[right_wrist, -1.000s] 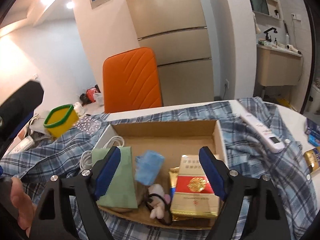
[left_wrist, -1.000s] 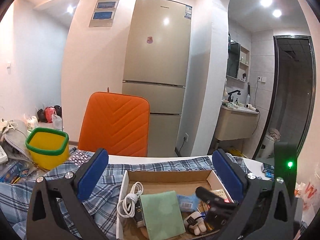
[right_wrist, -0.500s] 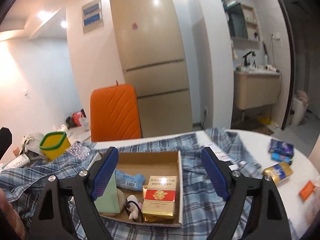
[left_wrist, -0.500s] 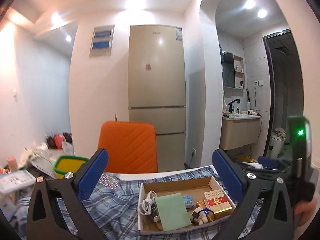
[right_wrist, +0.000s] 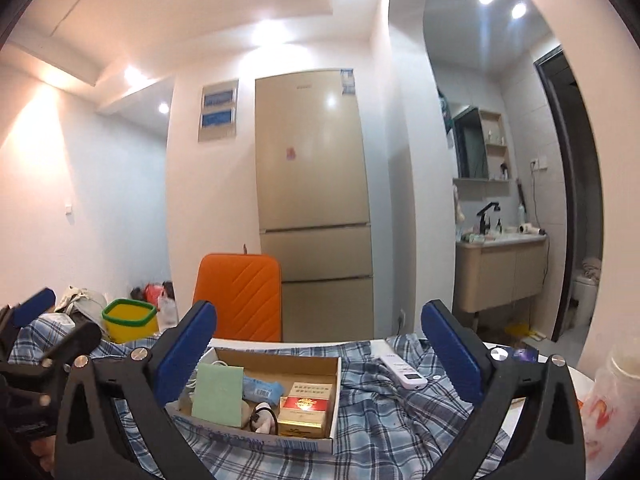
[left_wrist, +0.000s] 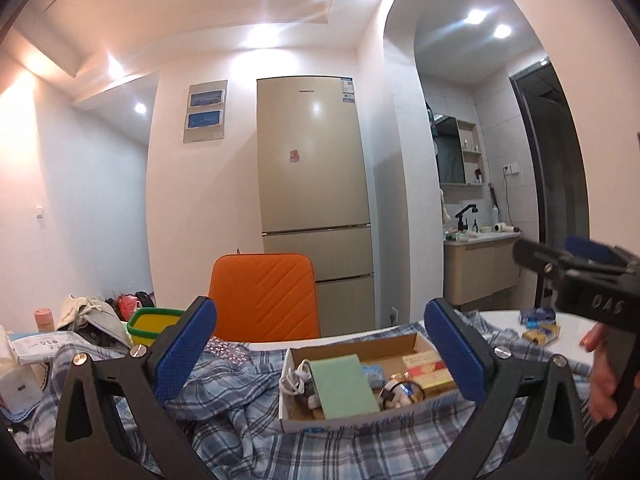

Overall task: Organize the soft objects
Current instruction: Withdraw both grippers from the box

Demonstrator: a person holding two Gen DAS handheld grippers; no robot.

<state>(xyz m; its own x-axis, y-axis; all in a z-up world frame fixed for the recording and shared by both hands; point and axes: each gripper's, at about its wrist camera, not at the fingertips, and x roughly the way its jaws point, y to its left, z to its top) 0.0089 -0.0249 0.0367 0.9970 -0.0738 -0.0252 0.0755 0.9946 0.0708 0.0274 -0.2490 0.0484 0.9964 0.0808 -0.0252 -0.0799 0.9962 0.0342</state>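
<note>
A crumpled blue plaid shirt (left_wrist: pixel 240 392) covers the table and lies under an open cardboard box (left_wrist: pixel 360 426). The box holds a green card (left_wrist: pixel 344 384), a white cable (left_wrist: pixel 294 376), a blue packet (right_wrist: pixel 260 388), a red and gold carton (right_wrist: pixel 306 410) and a small plush with a hair tie (right_wrist: pixel 262 420). My left gripper (left_wrist: pixel 320 350) is open and empty, back from the box. My right gripper (right_wrist: pixel 320 346) is also back from the box (right_wrist: pixel 256 442); its jaws are opening with nothing between them. A hand carries it at the right edge of the left wrist view.
A white remote (right_wrist: pixel 402 368) lies on the shirt right of the box. A yellow tub with a green rim (left_wrist: pixel 154 326) and piled clutter sit at the left. An orange chair back (left_wrist: pixel 264 296) stands behind the table, before a fridge (left_wrist: pixel 312 184). Small packets (left_wrist: pixel 538 322) lie at the right.
Both grippers have pulled back from the box, which now looks smaller and farther. The right jaws have spread wider. The right gripper now shows side-on at the left view's right edge.
</note>
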